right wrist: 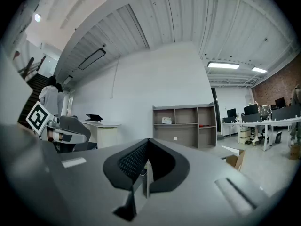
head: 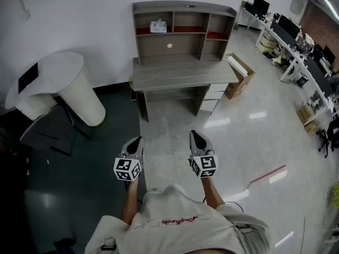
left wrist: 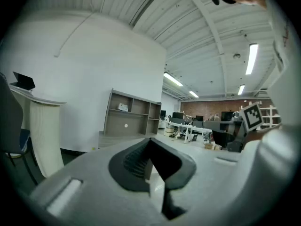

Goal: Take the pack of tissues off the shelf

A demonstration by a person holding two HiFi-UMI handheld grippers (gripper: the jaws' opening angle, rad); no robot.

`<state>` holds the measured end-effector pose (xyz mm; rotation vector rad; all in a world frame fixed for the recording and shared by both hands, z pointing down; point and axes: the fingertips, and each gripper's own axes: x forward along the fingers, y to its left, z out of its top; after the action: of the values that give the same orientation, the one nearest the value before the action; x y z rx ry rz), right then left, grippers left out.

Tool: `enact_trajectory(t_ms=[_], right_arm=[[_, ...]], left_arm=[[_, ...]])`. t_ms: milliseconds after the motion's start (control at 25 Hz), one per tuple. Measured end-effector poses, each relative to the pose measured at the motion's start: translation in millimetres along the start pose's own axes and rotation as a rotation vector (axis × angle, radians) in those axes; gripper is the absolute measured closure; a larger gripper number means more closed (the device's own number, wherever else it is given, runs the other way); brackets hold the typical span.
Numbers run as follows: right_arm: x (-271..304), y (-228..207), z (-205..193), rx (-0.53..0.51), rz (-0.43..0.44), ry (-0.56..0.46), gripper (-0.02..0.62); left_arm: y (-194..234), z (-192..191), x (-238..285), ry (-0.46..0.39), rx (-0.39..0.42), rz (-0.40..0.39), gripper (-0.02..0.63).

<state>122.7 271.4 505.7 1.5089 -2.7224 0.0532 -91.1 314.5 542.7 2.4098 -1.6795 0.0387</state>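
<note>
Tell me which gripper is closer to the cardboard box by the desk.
Right. The right gripper hangs short of the cardboard box, to its left; the left gripper sits farther left.

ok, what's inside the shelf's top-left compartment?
One white tissue pack, sitting on a red liner. Nothing else shows; the space behind the pack is covered.

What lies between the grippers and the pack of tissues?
In the head view, bare floor, then the desk top, lie between the left gripper, the right gripper and the pack of tissues.
</note>
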Motion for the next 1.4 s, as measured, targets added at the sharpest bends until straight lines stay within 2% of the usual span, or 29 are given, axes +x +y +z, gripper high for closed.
enact_trajectory(t_ms=[720,1000,1400], right_arm=[[-22,-21,5,0.024,-0.002,-0.025,0.588],[-30,-36,-6,0.025,0.021,-0.016,0.588],[9,-48,-12,0.030,0.042,0.003,0.588]], left_arm=[[-30,5,6,-0.001,0.022,-0.004,0.607],[-49,-5,15,0.005,0.031,-0.005,0.607],[-31,-14,50,0.030,0.011,0.018,0.607]])
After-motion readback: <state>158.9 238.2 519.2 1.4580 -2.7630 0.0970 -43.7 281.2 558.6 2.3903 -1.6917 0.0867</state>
